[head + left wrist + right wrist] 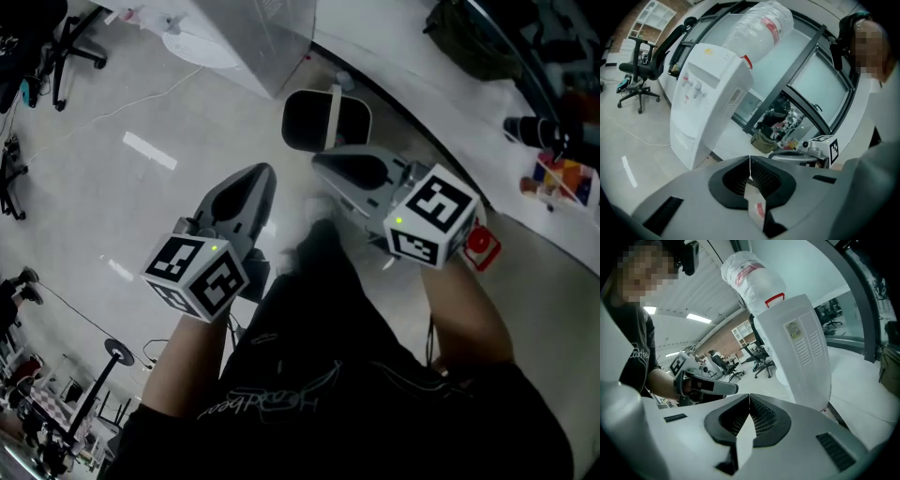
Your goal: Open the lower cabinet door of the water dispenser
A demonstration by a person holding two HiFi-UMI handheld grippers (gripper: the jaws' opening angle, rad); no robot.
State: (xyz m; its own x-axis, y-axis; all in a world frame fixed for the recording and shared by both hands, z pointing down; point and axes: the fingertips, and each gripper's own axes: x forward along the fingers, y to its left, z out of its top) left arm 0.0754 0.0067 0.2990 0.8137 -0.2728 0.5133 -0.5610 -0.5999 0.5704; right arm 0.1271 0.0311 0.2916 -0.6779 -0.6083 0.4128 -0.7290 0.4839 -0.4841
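The white water dispenser (705, 101) stands on the floor with a wrapped bottle (761, 28) on top; its lower cabinet door (680, 140) faces left and looks closed. In the right gripper view I see the dispenser's vented side (801, 348) and the bottle (752, 273). From the head view the dispenser (262, 33) is ahead at the top. My left gripper (265, 173) and right gripper (321, 162) hang side by side above the floor, well short of the dispenser. Both are shut and hold nothing: left gripper (750, 161), right gripper (749, 399).
A black office chair (640, 70) stands left of the dispenser. An olive bag (764, 140) and clutter lie by the glass wall to its right. A black bin-like object (326, 120) sits on the floor just ahead. A cable (122, 108) crosses the floor.
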